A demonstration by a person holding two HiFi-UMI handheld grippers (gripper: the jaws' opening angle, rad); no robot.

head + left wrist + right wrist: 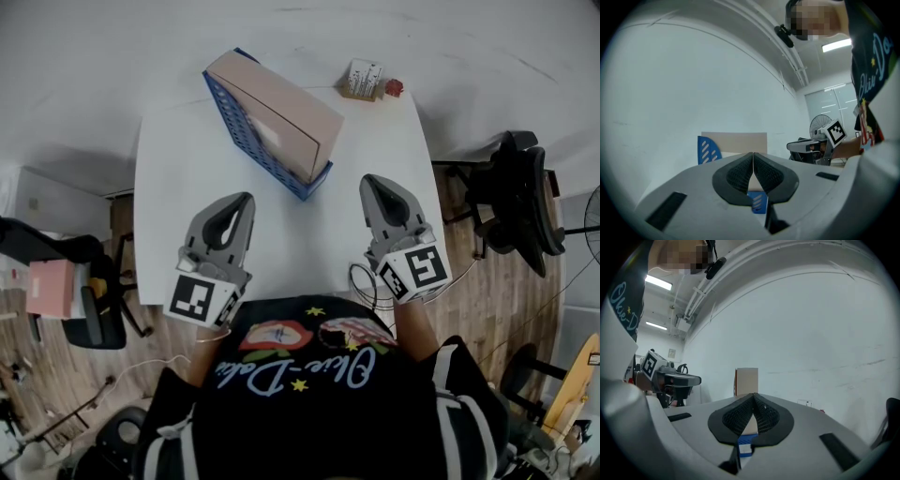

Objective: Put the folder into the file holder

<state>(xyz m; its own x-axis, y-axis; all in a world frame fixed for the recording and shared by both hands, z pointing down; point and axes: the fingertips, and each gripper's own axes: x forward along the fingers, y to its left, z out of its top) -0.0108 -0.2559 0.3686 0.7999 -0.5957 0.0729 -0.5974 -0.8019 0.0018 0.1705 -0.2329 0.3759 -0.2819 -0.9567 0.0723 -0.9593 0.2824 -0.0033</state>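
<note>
On the white table, the blue file holder contains the tan folder; neither shows a readable label. Nearer the person, the left gripper and right gripper both have jaws pressed together, empty. Cursive lettering on the shirt begins "Okie".

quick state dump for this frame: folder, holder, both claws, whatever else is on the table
folder: tan folder, standing inside the file holder
file holder: blue file holder, angled, on far half of white table
left claw: left claw shut, empty, above table's near side
right claw: right claw shut, empty, above near side, apart from file holder
other: small box and red item at far edge
</note>
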